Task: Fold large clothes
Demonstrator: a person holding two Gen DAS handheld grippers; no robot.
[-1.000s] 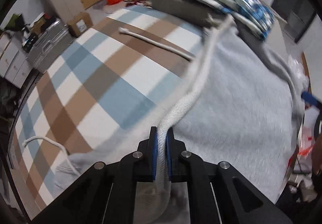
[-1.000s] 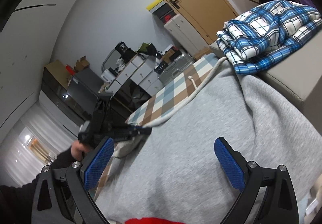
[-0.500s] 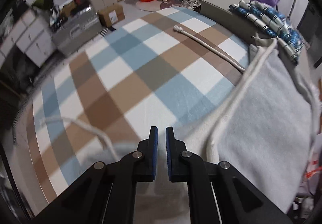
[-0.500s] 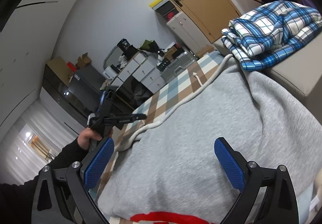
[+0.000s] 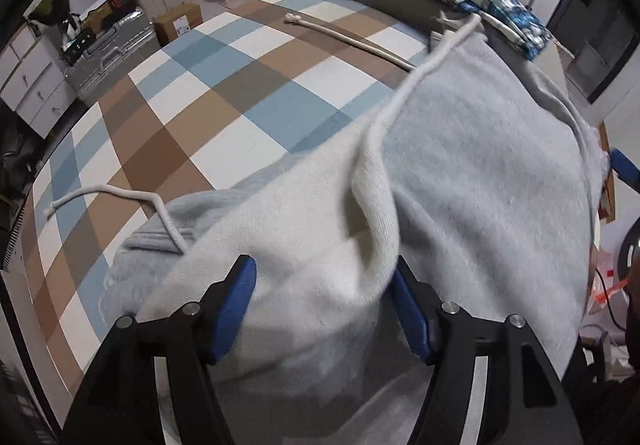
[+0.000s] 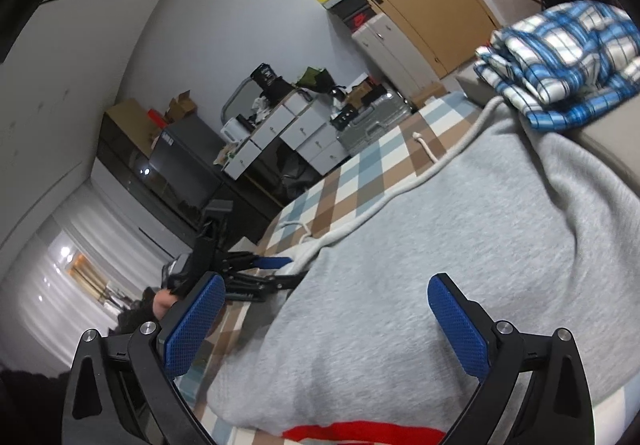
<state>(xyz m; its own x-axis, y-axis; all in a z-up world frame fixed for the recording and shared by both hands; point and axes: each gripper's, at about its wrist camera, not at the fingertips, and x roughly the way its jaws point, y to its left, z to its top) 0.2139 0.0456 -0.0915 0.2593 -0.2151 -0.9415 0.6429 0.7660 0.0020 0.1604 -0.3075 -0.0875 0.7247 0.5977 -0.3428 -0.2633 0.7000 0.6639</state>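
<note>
Over a checked bed cover point(image 5: 224, 93), the left gripper point(image 5: 324, 309) points steeply down, jaws just opened, grey garment point(image 5: 480, 173) loose between them. Beside it, the right gripper point(image 6: 324, 325) hovers almost level, fingers spread, holding nothing.

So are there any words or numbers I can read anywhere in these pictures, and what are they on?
No words or numbers can be read.
Cardboard box: a white label, print too small to read.
Black box on top of the white cabinet: a red mark, too blurred to read.
Grey garment and plaid shirt: no print visible.
</note>
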